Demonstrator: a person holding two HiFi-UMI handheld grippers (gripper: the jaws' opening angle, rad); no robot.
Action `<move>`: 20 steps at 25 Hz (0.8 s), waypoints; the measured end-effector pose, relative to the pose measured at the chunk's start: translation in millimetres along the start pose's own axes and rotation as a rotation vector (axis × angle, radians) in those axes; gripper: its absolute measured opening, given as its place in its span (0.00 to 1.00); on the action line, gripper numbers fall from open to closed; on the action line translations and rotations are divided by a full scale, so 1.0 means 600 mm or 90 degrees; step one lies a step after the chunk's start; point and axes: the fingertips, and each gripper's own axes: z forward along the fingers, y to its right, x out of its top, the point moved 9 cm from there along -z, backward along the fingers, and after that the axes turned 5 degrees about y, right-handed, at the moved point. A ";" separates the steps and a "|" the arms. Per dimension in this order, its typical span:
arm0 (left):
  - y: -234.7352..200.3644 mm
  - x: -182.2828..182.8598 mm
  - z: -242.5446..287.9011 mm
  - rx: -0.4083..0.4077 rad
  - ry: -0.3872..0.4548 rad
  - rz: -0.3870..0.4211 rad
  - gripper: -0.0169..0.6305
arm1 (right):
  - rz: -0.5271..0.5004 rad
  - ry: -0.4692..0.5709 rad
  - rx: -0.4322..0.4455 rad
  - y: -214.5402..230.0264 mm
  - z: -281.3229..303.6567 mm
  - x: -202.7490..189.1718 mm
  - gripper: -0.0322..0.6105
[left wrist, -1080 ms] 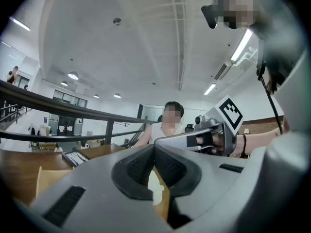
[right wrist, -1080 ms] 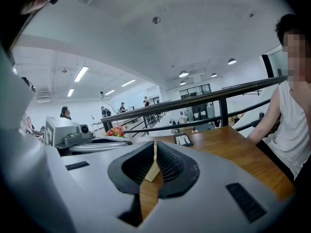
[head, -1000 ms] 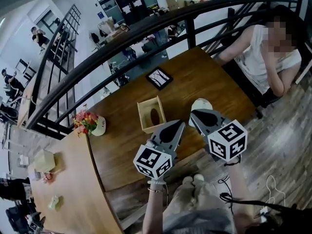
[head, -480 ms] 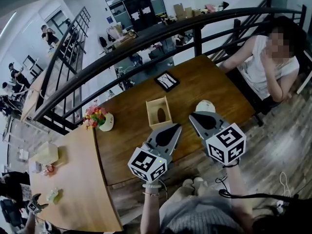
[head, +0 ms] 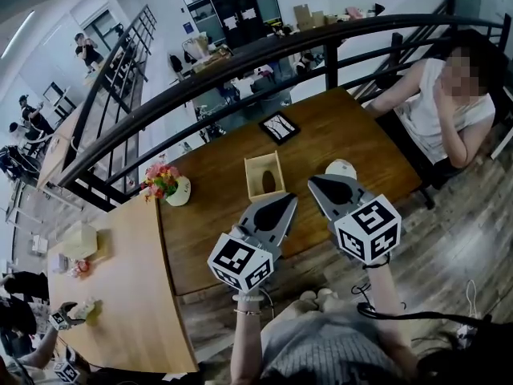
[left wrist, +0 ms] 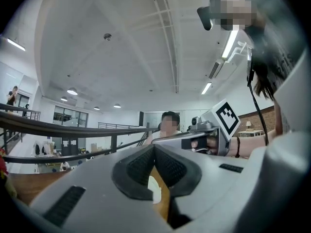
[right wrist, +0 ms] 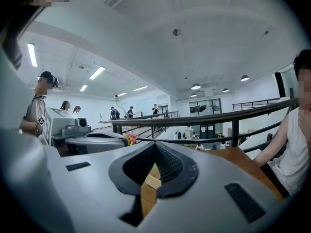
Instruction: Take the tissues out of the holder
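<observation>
The wooden tissue holder, a square box with an oval slot on top, stands on the dark wooden table. A white crumpled wad, apparently tissue, lies to its right. My left gripper hovers just in front of the holder, shut with nothing in it. My right gripper hovers beside the wad, also shut and empty. In the left gripper view the jaws meet at the tips, with the white wad showing below them. In the right gripper view the gripper is shut, and the holder's corner shows below it.
A flower pot stands at the table's left end and a black framed tray at its far side. A person sits at the right end. A black railing runs behind. A lighter table adjoins on the left.
Both grippers have risen slightly over the table's near edge, then held still. The head view has swung, so the holder and flowers sit further right in it.
</observation>
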 end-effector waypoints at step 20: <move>-0.010 0.002 0.002 -0.001 -0.012 0.006 0.04 | -0.001 0.015 0.009 0.008 0.009 -0.005 0.07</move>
